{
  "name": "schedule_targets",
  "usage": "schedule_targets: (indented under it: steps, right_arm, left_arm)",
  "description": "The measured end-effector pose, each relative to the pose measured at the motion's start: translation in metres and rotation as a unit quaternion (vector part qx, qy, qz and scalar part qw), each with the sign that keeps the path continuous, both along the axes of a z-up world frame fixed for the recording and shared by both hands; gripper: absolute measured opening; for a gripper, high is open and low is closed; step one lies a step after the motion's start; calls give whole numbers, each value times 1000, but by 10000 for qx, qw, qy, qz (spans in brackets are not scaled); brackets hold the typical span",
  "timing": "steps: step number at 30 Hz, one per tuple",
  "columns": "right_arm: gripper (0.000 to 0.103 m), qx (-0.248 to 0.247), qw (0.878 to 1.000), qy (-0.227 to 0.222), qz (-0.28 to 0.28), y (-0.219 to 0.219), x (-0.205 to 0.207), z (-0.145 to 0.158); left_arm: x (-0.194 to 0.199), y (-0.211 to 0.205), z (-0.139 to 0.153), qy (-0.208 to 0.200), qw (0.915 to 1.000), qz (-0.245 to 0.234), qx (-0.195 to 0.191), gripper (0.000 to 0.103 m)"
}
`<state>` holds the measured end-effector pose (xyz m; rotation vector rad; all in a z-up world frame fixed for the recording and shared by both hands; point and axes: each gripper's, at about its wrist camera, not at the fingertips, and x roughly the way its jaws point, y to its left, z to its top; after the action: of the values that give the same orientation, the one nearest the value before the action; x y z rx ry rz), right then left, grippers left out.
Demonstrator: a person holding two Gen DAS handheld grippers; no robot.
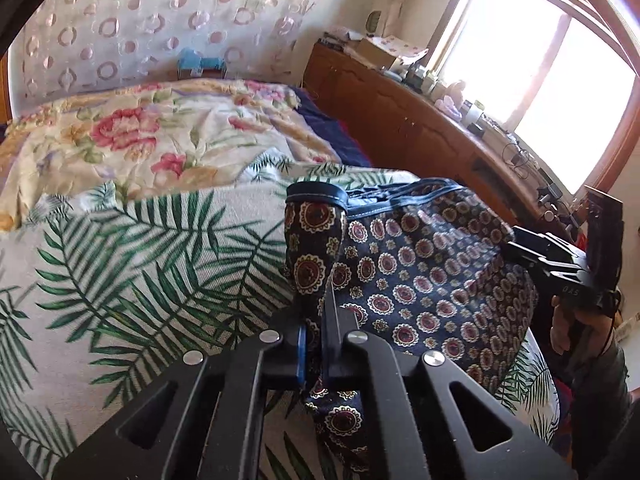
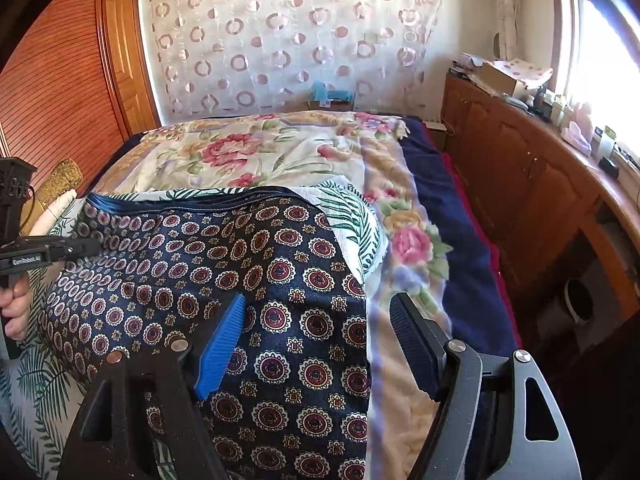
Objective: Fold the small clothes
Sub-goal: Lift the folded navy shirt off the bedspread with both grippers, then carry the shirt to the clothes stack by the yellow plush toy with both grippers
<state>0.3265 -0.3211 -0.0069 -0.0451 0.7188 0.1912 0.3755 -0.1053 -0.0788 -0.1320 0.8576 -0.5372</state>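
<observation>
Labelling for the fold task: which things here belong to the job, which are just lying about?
In the job:
- patterned navy shorts
- left gripper, shut on the shorts
- right gripper, open over them
- palm-leaf cloth beneath

Lying about:
- floral blanket
- navy blanket
- wooden cabinet with clutter by the window
- circle-print curtain

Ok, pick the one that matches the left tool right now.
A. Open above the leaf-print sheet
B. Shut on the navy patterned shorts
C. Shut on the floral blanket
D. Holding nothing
B: the left tool has its fingers pinched together on a bunched fold of the navy patterned shorts.
</observation>
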Motion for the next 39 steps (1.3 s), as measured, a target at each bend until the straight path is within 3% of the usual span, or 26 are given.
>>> schedule_targets:
  steps: [8, 14, 18, 26, 30, 32, 34, 36, 39]
  right_arm:
    - [76, 124, 9998, -4, 171, 15, 7, -1]
    - [76, 151, 9990, 34, 424, 32, 29, -8]
    - [76, 426, 9971, 250, 576, 36, 57, -18]
    - [76, 666, 9932, 686, 672, 28, 96, -32]
    - [76, 558, 9943, 634, 655, 30, 98, -31]
    - [68, 506, 9946, 604, 674, 34, 96, -30]
    - [40, 512, 9930, 599, 880, 46, 91, -29]
    - [22, 566, 9908, 654, 1044, 51, 87, -29]
    - [11, 511, 9894, 695, 1167, 55, 82, -28]
  left_arm:
    - [-5, 47, 24, -328, 9985, 439, 6, 6]
    - [0, 66, 12, -200, 9979, 605, 152, 6]
    - [1, 61, 3, -164, 9976, 616, 285, 6]
    - [9, 65, -11, 13, 9977, 634, 253, 6]
    - [11, 65, -17, 75, 9978, 623, 225, 6]
    - [10, 63, -18, 46, 9979, 597, 237, 6]
    - [7, 63, -15, -28, 9980, 592, 232, 6]
    - [3, 64, -9, -107, 9981, 580, 169, 5]
    - [-5, 68, 2, -243, 9980, 576, 60, 5]
